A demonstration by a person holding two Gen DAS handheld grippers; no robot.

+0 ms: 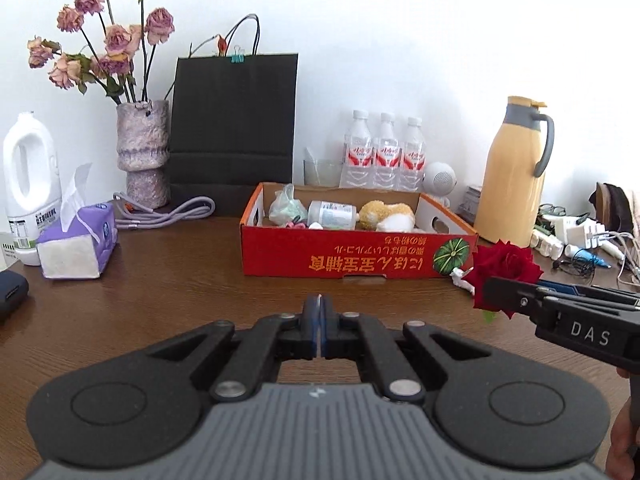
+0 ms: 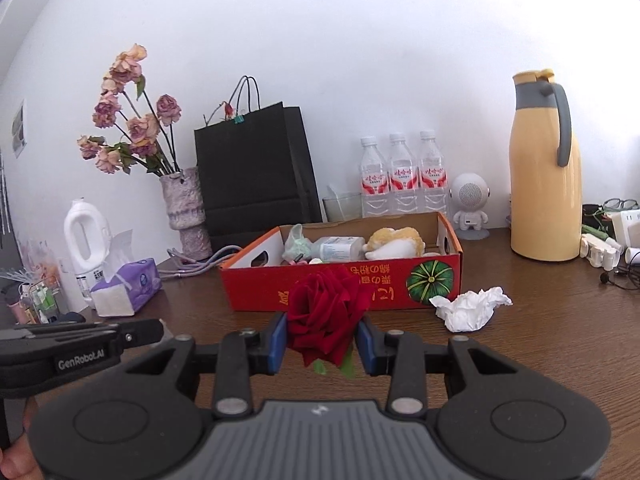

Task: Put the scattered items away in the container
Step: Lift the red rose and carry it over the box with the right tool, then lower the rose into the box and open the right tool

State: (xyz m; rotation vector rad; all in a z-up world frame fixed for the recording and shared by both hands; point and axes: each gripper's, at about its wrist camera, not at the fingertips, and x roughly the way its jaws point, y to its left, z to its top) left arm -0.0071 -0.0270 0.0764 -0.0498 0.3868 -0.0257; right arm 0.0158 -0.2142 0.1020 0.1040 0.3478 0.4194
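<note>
**Rose in hand, box just ahead**

My right claw (image 2: 323, 340) holds the red rose (image 2: 326, 318) at the lower middle of its own view, the blue pads (image 2: 278, 342) pressed on either side of the bloom, with green leaves poking out below. My left claw (image 1: 320, 328) is closed tight on nothing, its two blue tips meeting at the lower centre of its view.

The red cardboard box (image 2: 348, 292) sits mid-frame on the brown table (image 2: 540, 320), directly beyond the rose. It already holds a plush toy (image 2: 396, 242), a small bottle (image 2: 338, 248) and a pale green bag (image 2: 298, 242). A crumpled white tissue (image 2: 472, 308) lies on the table just right of the box, near its front corner; I judge that to be the piece left to tidy.

The rose looks like soft, light fabric: it gives under the pads and won't slip, but petals can crease if I squeeze harder. I cannot see whether it has a stem. The tissue will weigh next to nothing and crush easily, so I'd pinch it at its bulkiest fold, low to the table, to avoid it slipping free.
</note>
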